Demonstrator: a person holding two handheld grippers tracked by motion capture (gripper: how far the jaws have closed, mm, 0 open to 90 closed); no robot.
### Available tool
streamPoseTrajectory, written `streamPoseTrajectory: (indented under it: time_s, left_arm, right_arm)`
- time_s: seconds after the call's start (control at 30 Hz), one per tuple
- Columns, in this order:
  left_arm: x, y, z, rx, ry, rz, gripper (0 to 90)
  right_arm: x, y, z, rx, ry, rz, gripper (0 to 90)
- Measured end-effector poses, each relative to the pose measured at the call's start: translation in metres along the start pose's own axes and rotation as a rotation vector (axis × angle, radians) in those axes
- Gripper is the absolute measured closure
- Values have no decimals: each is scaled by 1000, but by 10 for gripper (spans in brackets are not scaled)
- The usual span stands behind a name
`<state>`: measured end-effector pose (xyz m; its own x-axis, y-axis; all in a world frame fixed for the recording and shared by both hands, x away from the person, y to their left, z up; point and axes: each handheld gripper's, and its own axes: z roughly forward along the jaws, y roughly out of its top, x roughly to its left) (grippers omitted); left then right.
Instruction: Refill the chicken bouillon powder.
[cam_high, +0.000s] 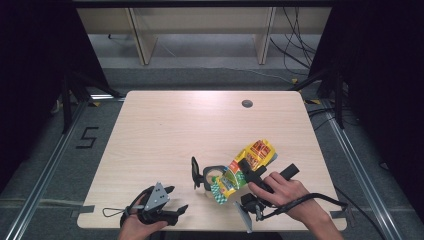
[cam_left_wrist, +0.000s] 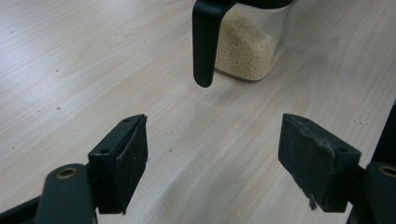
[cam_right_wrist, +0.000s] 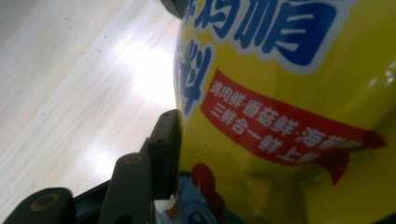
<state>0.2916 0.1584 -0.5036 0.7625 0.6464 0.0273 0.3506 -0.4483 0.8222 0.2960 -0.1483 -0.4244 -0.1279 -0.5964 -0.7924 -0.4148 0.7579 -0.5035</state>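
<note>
The right gripper (cam_high: 248, 174) clamped the yellow foil seasoning bag (cam_high: 243, 168), tilted – probably pouring – over the black-handled glass jar (cam_left_wrist: 244, 41) low-centre. The mouth needed to stay above the jar's opening – a slow tip suited. The left gripper (cam_left_wrist: 212, 156) waited wide and empty, lower left.

Bright overhead light, glare, soft focus

2 grippers are counted: 1 left gripper (cam_high: 172, 212), with nothing between its parted jaws, and 1 right gripper (cam_high: 248, 168), clamped on a pouch. 1 yellow seasoning pouch (cam_high: 244, 169) is seen, pinched in the right gripper's jaws. 1 glass jar (cam_left_wrist: 250, 39) of pale granules is found straight ahead of the left gripper, with 1 black handle (cam_left_wrist: 204, 42) on its near side. 1 wooden table (cam_high: 165, 130) is counted beneath both grippers, with 1 dark round grommet (cam_high: 247, 103) far beyond the right gripper.
</note>
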Motion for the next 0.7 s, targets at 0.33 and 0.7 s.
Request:
streamPoseTrajectory:
  time_s: [0.33,0.7]
  left_arm:
    - [1,0,0,7,-8,31,237]
    - [1,0,-1,15,5,14,237]
  right_arm:
    - [0,0,0,-2,-5,3,546]
    - [-2,-5,-2,1,-13,14,549]
